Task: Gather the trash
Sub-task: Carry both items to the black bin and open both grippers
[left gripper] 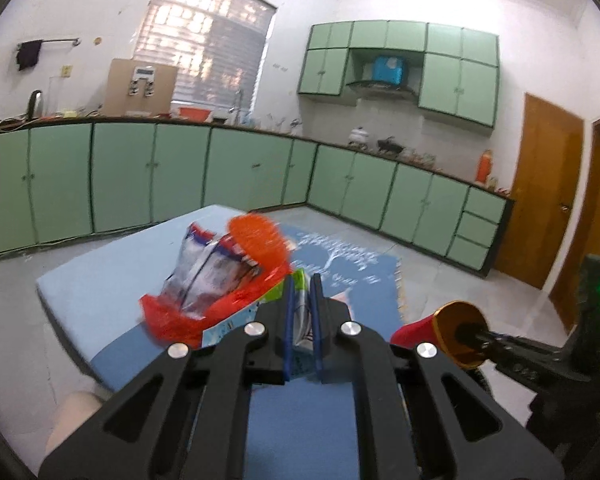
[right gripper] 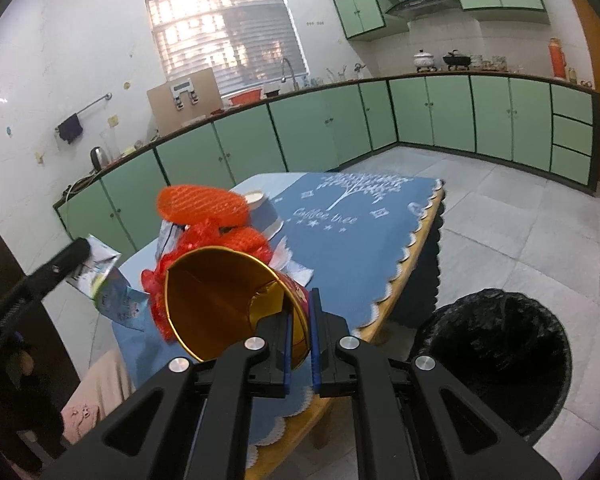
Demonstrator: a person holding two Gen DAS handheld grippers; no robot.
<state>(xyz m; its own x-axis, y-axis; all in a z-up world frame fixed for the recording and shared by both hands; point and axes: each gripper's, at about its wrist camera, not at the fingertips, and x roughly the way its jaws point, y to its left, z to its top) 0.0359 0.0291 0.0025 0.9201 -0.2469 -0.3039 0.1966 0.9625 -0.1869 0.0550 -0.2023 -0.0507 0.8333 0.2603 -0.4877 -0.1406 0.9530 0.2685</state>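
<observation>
Orange mesh netting (left gripper: 204,304) and wrappers pinched in left gripper (left gripper: 302,312), right gripper (right gripper: 300,332) clamped on gold-lined paper cup (right gripper: 228,300); black-lined bin (right gripper: 496,364) awaits, nothing dropped yet.

My left gripper (left gripper: 302,280) was clamped on a carton (right gripper: 100,280), raised above the table (right gripper: 380,248), with a net bag (left gripper: 228,280) just beyond it to the left. My right gripper (right gripper: 300,300) pinched the rim of a paper cup (right gripper: 228,300), to the right of the carton. A bowl (right gripper: 266,210) sat farther back on the table. A lined bin (right gripper: 496,360) stood on the floor, right of the table.
</observation>
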